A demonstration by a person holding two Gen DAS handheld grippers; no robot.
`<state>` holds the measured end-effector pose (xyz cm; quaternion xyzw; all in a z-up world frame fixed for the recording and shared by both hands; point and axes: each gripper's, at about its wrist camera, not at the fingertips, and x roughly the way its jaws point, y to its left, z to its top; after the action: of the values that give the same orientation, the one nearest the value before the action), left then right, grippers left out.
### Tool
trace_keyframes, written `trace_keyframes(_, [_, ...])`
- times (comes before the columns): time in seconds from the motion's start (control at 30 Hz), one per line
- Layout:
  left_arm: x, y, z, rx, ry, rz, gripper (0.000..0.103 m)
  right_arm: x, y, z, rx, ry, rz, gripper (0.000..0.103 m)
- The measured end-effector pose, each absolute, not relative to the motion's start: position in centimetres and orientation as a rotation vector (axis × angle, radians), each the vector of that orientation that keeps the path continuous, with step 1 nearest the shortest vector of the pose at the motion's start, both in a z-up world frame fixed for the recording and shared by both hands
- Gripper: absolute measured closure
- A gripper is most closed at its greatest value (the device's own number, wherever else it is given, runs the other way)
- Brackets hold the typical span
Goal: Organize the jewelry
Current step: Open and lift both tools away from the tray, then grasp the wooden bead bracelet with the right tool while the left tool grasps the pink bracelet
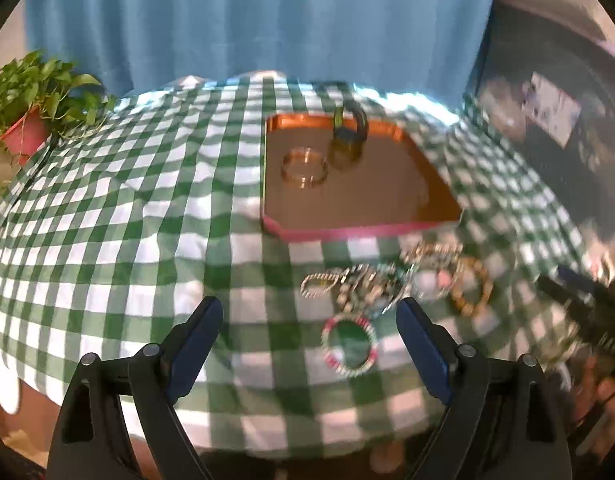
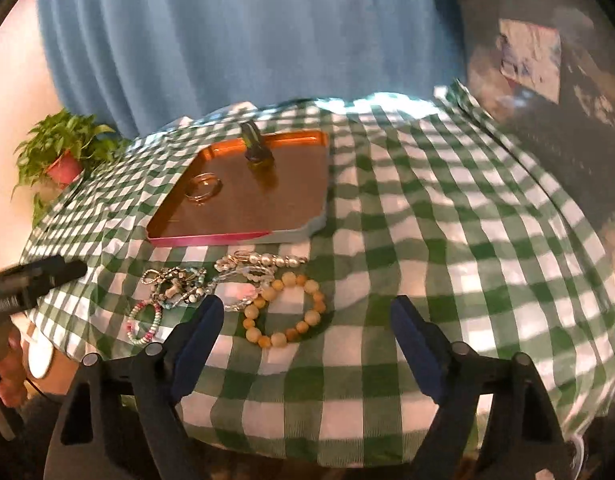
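Observation:
A copper tray [image 1: 371, 234] [image 2: 235, 237] with a pink front rim sits on the green checked cloth. In it lie a gold bangle [image 1: 304, 168] [image 2: 203, 187] and a dark green bangle standing upright [image 1: 348, 136] [image 2: 256, 145]. In front of the tray lies a pile of jewelry [image 1: 371, 284] [image 2: 179, 284]: a pink-and-white beaded bracelet [image 1: 349, 346] [image 2: 144, 322], a yellow beaded bracelet [image 1: 471, 290] [image 2: 285, 306], a pearl piece [image 2: 263, 260]. My left gripper [image 1: 309, 320] is open above the pink bracelet. My right gripper [image 2: 303, 318] is open over the yellow bracelet.
A potted plant [image 1: 31, 108] [image 2: 63, 152] stands at the table's far left edge. A blue curtain [image 1: 259, 16] hangs behind. The left gripper's body [image 2: 31, 280] shows at the left of the right wrist view. Dark clutter [image 1: 547, 120] lies at the right.

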<state>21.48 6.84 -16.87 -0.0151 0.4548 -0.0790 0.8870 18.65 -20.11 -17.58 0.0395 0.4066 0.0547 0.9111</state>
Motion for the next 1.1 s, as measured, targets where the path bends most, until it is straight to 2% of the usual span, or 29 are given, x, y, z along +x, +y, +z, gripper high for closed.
trace_keyframes(0.3, [17.7, 7.8, -18.8, 0.006, 0.774, -0.194, 0.015, 15.7, -21.4, -16.9, 0.086, 0.693, 0.091, 0.021])
trace_keyframes(0.43, [16.4, 7.9, -18.8, -0.092, 0.812, -0.252, 0.016, 13.3, -21.0, -15.7, 0.09, 0.684, 0.074, 0.022])
trace_keyframes(0.5, [16.3, 7.0, -18.9, -0.055, 0.803, -0.252, 0.018, 13.3, -20.5, -15.3, 0.067, 0.699, 0.082, 0.022])
trace_keyframes(0.6, [17.5, 5.8, -20.4, 0.007, 0.812, -0.252, 0.029, 14.7, -19.7, -15.5, 0.022, 0.69, 0.103, 0.023])
trace_keyframes(0.67, [18.5, 5.6, -22.1, -0.005, 0.84, -0.247, 0.047, 15.9, -19.5, -16.5, 0.005, 0.661, 0.104, 0.023])
trace_keyframes(0.7, [19.3, 5.6, -23.2, -0.018, 0.869, -0.24, 0.062, 16.5, -19.6, -17.4, 0.012, 0.643, 0.108, 0.023])
trace_keyframes(0.73, [19.7, 5.5, -23.8, -0.019, 0.892, -0.231, 0.074, 17.1, -19.7, -18.5, 0.026, 0.639, 0.12, 0.026])
trace_keyframes(0.83, [20.9, 5.3, -24.5, 0.002, 0.928, -0.217, 0.076, 19.8, -20.2, -20.6, 0.08, 0.745, 0.184, 0.063])
trace_keyframes(0.9, [21.4, 5.0, -24.5, 0.015, 0.946, -0.241, 0.076, 20.8, -20.1, -20.9, 0.04, 0.758, 0.191, 0.063])
trace_keyframes(0.97, [21.8, 4.6, -24.8, 0.049, 0.944, -0.246, 0.076, 22.1, -19.7, -21.3, -0.022, 0.78, 0.213, 0.074])
trace_keyframes(1.1, [22.2, 3.9, -24.9, 0.086, 0.923, -0.247, 0.076, 23.7, -19.3, -23.1, -0.072, 0.85, 0.218, 0.075])
